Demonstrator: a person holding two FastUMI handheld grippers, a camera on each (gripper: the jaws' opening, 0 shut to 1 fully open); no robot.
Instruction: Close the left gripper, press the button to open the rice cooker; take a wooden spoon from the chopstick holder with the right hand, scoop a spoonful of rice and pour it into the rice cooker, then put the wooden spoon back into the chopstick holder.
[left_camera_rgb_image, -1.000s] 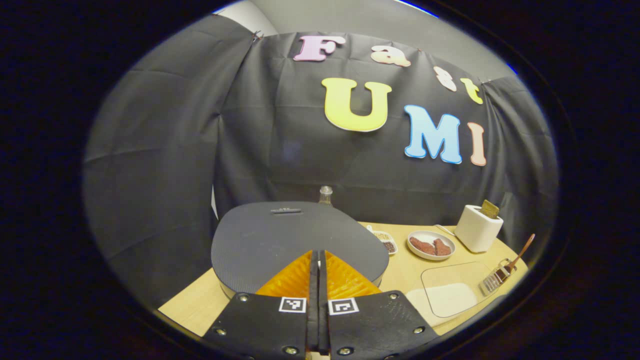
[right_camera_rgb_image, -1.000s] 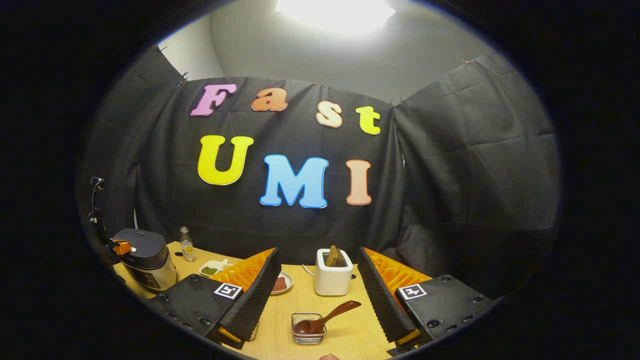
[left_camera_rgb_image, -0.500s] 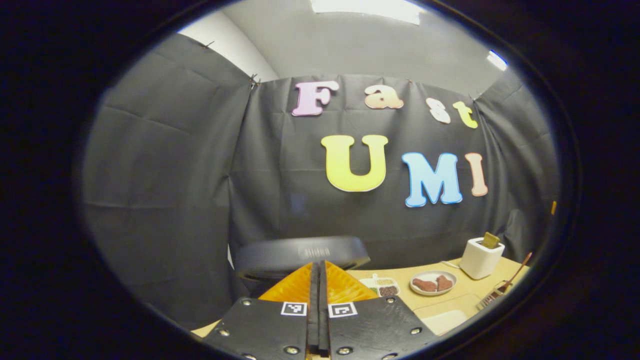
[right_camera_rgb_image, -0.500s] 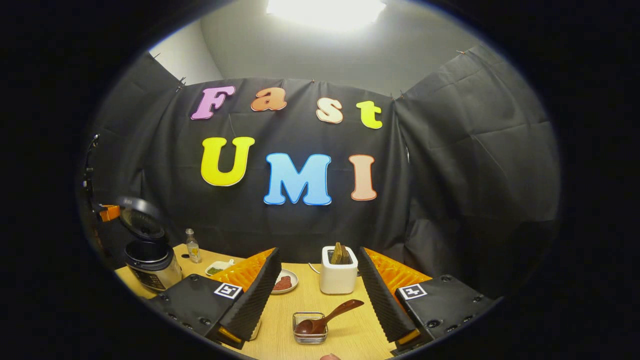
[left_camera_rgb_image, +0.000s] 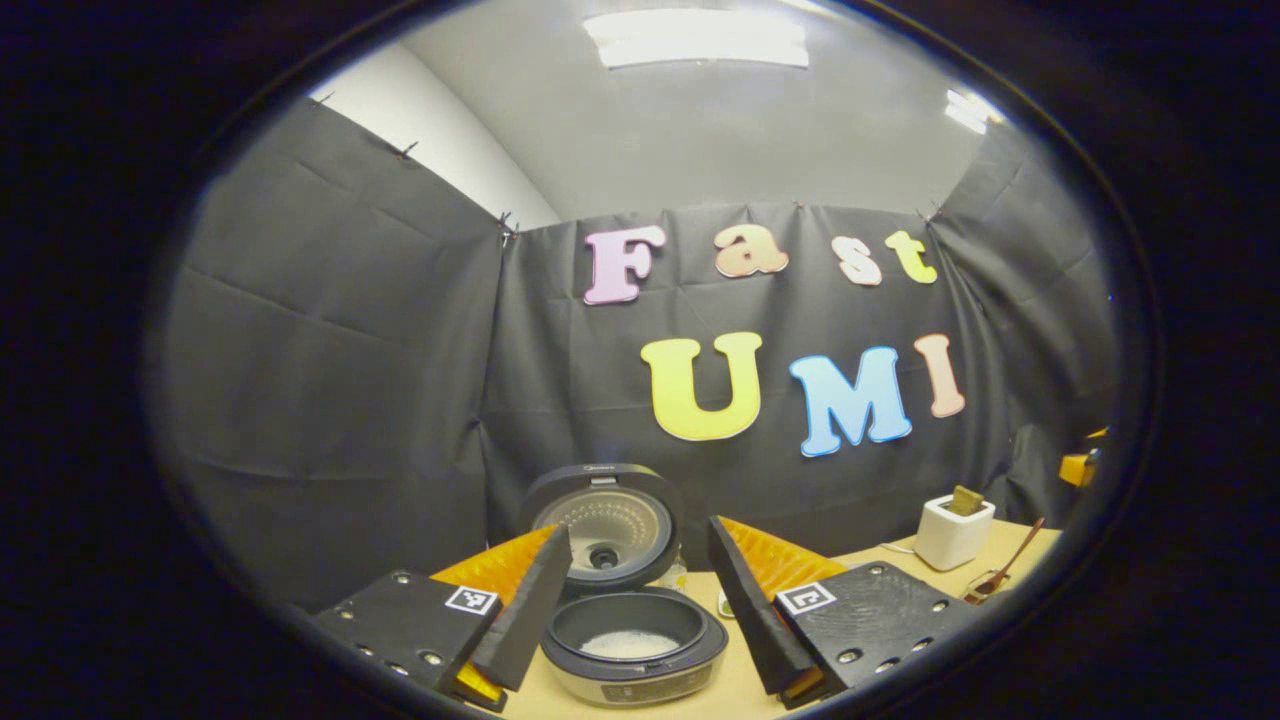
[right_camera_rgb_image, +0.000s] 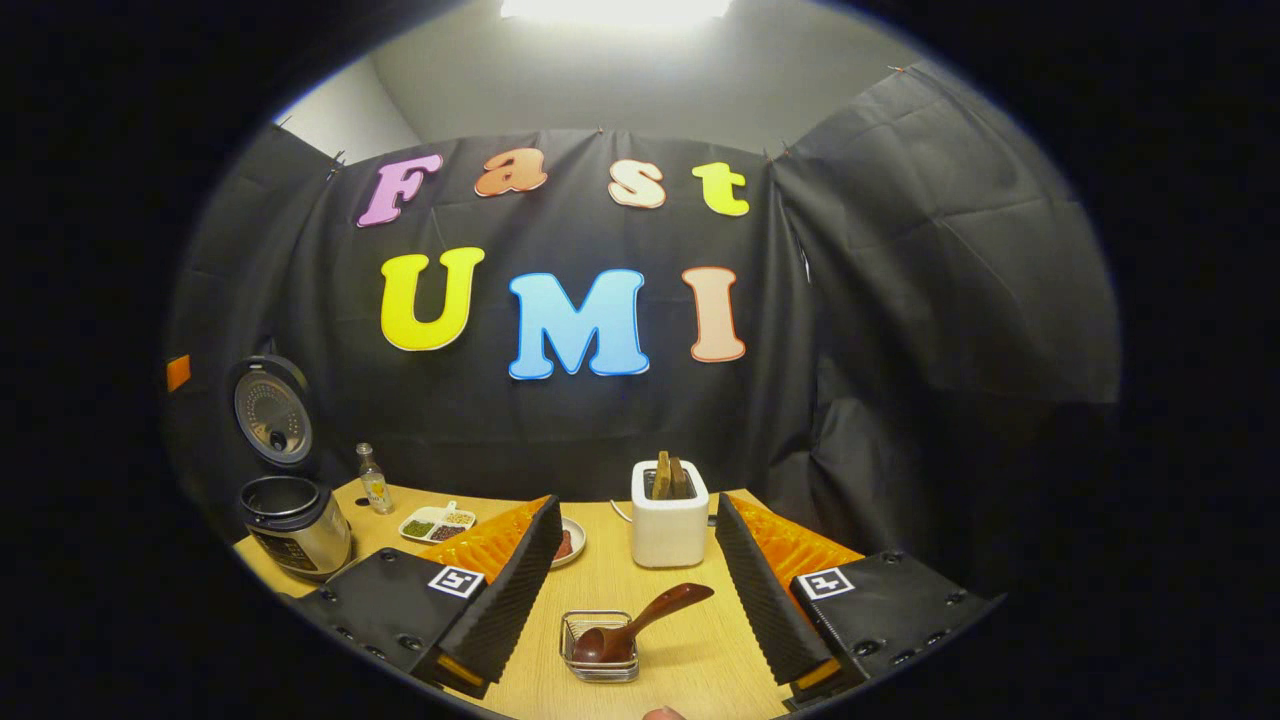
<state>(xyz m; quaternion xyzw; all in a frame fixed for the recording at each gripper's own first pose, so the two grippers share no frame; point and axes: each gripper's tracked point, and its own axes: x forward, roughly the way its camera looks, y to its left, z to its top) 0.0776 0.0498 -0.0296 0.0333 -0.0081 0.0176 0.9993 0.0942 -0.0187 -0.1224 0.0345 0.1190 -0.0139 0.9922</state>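
Rice cooker open. My left tongs (left_camera_rgb_image: 638, 610) stand with jaws apart and nothing between them, held back from and above the dark round rice cooker (left_camera_rgb_image: 634, 640) on the pale wooden worktop (right_camera_rgb_image: 690, 640). Its lid (left_camera_rgb_image: 603, 525) stands upright behind the pot, and a white patch, probably rice, shows at the bottom of the inner pot. I judge the backed-off pose deliberate: it keeps the left arm out of the path the spoon must take to the pot.

My right tongs (right_camera_rgb_image: 638, 590) are also spread wide and empty, lined up over the brown wooden spoon (right_camera_rgb_image: 640, 625). The spoon leans in the small wire-mesh chopstick holder (right_camera_rgb_image: 600, 650), bowl down, handle slanting up to the right. That leaves the handle free to be pinched from above.

Against half a second ago: left tongs were pressed together in front of the half-raised lid; now they have parted and drawn back, and the lid is fully up. Right tongs have shifted only slightly; spoon and holder unmoved. White toaster (right_camera_rgb_image: 668, 525) at the far side, untouched.

Next step, as I judge it: close the right tongs on the handle.
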